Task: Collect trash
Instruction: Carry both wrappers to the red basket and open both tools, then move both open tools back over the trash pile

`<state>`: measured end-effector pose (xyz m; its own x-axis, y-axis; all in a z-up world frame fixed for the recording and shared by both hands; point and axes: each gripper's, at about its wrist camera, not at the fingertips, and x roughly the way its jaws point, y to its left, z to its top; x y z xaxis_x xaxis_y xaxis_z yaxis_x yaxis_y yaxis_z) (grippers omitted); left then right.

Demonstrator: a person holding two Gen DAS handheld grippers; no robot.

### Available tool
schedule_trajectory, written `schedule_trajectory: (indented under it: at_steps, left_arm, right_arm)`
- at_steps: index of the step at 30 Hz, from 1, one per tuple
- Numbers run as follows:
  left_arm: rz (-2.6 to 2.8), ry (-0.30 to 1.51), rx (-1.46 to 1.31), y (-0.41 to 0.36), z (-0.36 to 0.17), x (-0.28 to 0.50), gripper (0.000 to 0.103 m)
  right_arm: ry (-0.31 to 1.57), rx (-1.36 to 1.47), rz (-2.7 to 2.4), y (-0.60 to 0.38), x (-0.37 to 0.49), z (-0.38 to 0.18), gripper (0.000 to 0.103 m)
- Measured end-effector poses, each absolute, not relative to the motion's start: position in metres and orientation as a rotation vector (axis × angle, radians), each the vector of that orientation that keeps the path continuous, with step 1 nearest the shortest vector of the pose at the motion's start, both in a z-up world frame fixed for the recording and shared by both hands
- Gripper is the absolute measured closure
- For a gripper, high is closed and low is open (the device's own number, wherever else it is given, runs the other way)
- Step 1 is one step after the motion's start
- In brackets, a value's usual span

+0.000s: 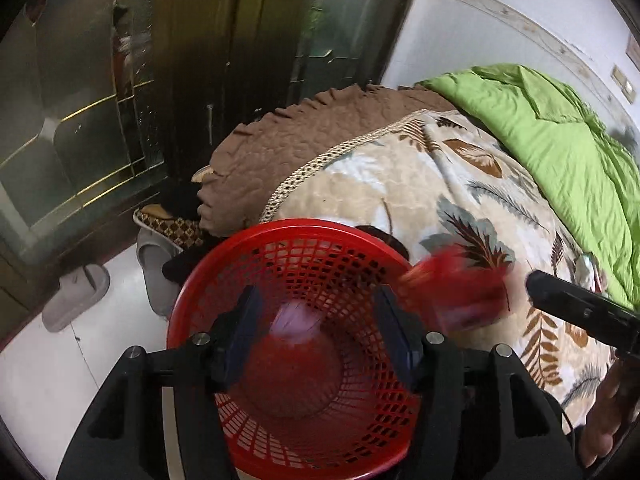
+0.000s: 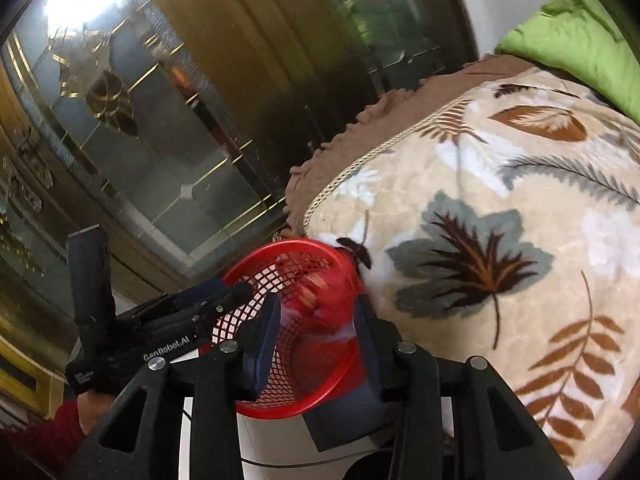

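A red mesh basket [image 1: 304, 320] sits at the edge of a bed covered by a leaf-print blanket [image 1: 460, 200]. The left tool [image 1: 316, 332] hovers over the basket's mouth, its 2 fingers spread apart and empty. A blurred red wrapper [image 1: 460, 292] is in mid-air beside the basket's rim, above the blanket. The right tool [image 2: 316, 336] also stands open with nothing between its fingers. 2 grey slippers [image 1: 76, 296] lie on the white floor [image 1: 48, 380] nearby.

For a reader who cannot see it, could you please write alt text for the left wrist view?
The open left gripper hovers over a red mesh basket beside a bed with a leaf-print blanket. A blurred red item is at the basket's rim.
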<state>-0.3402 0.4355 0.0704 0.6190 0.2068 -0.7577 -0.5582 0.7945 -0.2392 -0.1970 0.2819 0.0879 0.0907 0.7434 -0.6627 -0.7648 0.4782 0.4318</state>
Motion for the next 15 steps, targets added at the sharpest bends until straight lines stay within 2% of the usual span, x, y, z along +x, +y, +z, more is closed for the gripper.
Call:
schedule_trajectory:
  at_steps: [9, 15]
  left_arm:
    - [0.36, 0.742, -0.384, 0.4, 0.099, -0.316, 0.045]
    - [0.239, 0.65, -0.197, 0.345, 0.157, -0.279, 0.045]
  right_arm:
    - [0.843, 0.129, 0.948, 0.166, -0.173, 0.125, 0.062]
    - [0.714, 0.233, 0.797, 0.076, -0.168, 0.173, 0.062]
